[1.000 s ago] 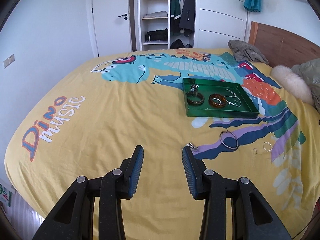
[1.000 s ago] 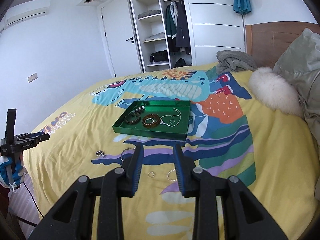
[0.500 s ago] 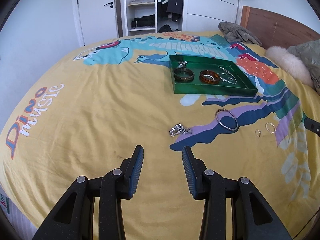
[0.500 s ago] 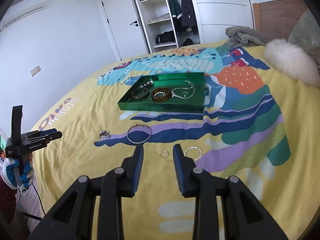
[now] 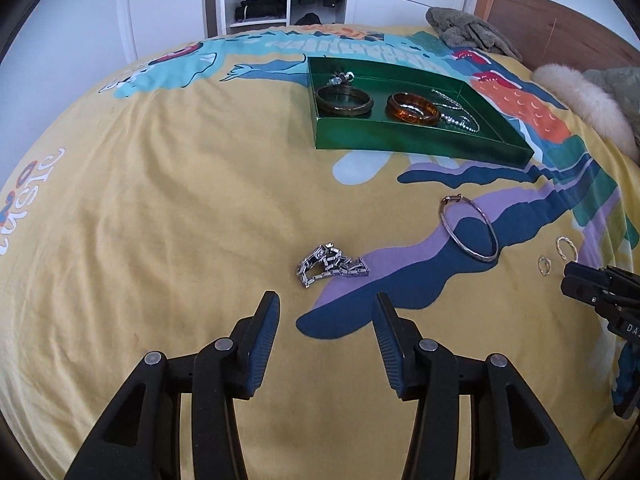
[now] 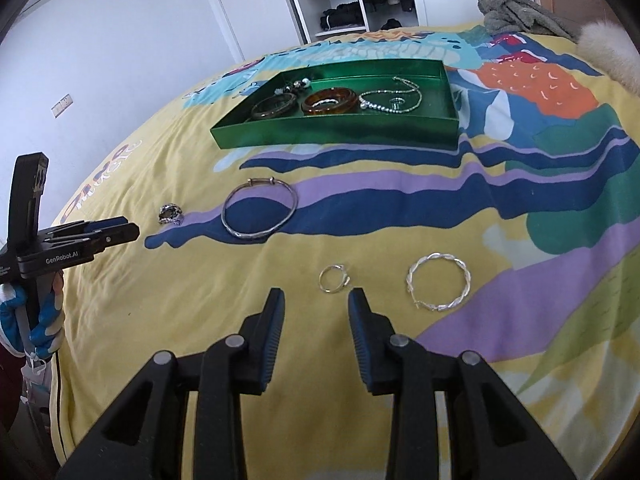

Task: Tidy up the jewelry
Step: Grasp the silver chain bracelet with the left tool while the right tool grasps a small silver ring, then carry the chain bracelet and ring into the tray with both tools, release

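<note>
both grippers hang over the bed's yellow cartoon-dinosaur duvet (image 5: 180, 200), nothing between either pair of jaws. the left gripper (image 5: 326, 306) has its jaws spread, and they've just been opening a bit wider; the crumpled silver chain-link bracelet (image 5: 332, 266) lies on the duvet just past its tips. the right gripper (image 6: 316, 300) has its jaws parted too, narrower, also just opened a touch, with the small thin silver ring (image 6: 334, 278) right ahead of the tips and the twisted silver hoop bangle (image 6: 438, 286) just to its right. further out, the plain silver bangle with a clasp (image 6: 260, 210) lies flat. beyond that sits the shallow green rectangular tray (image 6: 340, 134), already holding a dark olive bangle (image 6: 274, 106), an amber bangle (image 6: 330, 101), a silver bead necklace (image 6: 394, 98) and a small charm cluster at the back.
</note>
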`<control>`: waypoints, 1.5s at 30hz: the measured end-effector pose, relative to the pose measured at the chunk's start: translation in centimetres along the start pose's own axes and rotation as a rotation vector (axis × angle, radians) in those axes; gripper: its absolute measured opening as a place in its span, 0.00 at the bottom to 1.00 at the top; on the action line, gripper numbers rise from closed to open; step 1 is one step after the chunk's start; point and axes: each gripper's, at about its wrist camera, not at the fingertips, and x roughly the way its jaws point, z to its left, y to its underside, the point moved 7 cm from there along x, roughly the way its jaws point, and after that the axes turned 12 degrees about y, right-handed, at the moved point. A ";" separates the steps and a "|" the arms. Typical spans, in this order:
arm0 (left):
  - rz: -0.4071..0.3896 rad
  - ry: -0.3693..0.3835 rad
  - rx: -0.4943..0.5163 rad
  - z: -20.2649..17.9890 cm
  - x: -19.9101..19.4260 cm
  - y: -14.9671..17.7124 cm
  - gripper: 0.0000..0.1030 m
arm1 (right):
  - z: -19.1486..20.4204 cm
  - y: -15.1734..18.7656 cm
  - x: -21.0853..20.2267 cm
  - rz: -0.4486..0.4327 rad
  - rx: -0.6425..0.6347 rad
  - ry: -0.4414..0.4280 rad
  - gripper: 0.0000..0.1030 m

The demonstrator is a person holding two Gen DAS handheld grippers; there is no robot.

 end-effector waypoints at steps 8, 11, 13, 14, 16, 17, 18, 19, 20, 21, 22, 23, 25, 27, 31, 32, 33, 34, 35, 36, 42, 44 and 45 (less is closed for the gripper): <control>0.030 -0.044 0.018 0.7 3.6 -1.8 0.46 | 0.7 0.2 2.2 0.020 -0.046 0.003 0.31; 0.038 -0.040 0.030 0.6 4.4 -2.0 0.45 | 0.7 0.2 2.7 0.022 -0.054 0.008 0.31; 0.044 -0.016 0.040 0.0 4.7 -2.0 0.35 | 0.7 0.1 2.9 0.022 -0.053 0.009 0.31; 0.048 -0.004 0.050 -0.4 4.9 -1.9 0.28 | 0.7 0.1 3.0 0.022 -0.053 0.009 0.31; 0.052 -0.006 0.080 -1.2 5.1 -1.7 0.25 | 0.7 0.1 3.2 0.020 -0.056 0.011 0.31; 0.046 -0.023 0.101 -1.5 5.1 -1.6 0.25 | 0.7 0.1 3.3 0.022 -0.060 0.014 0.30; 0.043 -0.025 0.106 -1.5 5.1 -1.5 0.24 | 0.7 0.2 3.4 0.023 -0.063 0.018 0.30; 0.038 -0.024 0.102 -1.5 5.0 -1.5 0.24 | 0.7 0.2 3.5 0.024 -0.067 0.024 0.30; 0.036 -0.016 0.094 -1.3 4.9 -1.6 0.24 | 0.8 0.2 3.6 0.024 -0.068 0.027 0.30; 0.033 -0.007 0.084 -1.2 4.8 -1.6 0.24 | 0.8 0.2 3.7 0.023 -0.068 0.030 0.29; 0.031 0.002 0.075 -1.0 4.7 -1.6 0.24 | 0.7 0.1 3.8 0.023 -0.065 0.034 0.28; 0.029 0.008 0.068 -1.0 4.6 -1.6 0.24 | 0.7 0.1 3.8 0.023 -0.061 0.034 0.28; 0.026 0.008 0.067 -1.0 4.5 -1.6 0.24 | 0.5 -0.1 3.8 0.023 -0.044 0.032 0.25; 0.023 0.003 0.069 -1.0 4.5 -1.6 0.22 | 0.3 -0.2 3.9 0.023 -0.030 0.040 0.18; 0.004 0.001 0.062 -1.2 3.8 -1.6 0.15 | 0.1 -0.1 3.8 0.015 -0.014 0.043 0.18; 0.002 0.000 0.063 -1.3 3.6 -1.6 0.15 | 0.1 -0.1 3.7 0.012 -0.014 0.045 0.18; 0.000 -0.002 0.064 -1.3 3.4 -1.5 0.15 | 0.1 -0.1 3.5 0.010 -0.014 0.044 0.18; -0.002 -0.003 0.064 -1.4 3.2 -1.4 0.15 | 0.1 0.0 3.4 0.007 -0.014 0.044 0.18; -0.005 -0.002 0.063 -1.5 2.9 -1.3 0.15 | 0.1 0.0 3.1 0.003 -0.012 0.044 0.18; -0.010 -0.003 0.062 -1.5 2.6 -1.2 0.15 | 0.2 0.1 2.9 0.000 -0.010 0.046 0.17; -0.044 -0.002 0.056 -1.9 0.1 -1.0 0.15 | 0.6 0.3 0.4 -0.036 -0.005 0.046 0.17; -0.060 -0.001 0.058 -2.1 -0.9 -1.1 0.15 | 0.8 0.1 -0.7 -0.053 -0.006 0.048 0.17; -0.069 0.000 0.059 -2.2 -1.4 -1.2 0.15 | 0.9 0.0 -1.4 -0.064 -0.005 0.049 0.17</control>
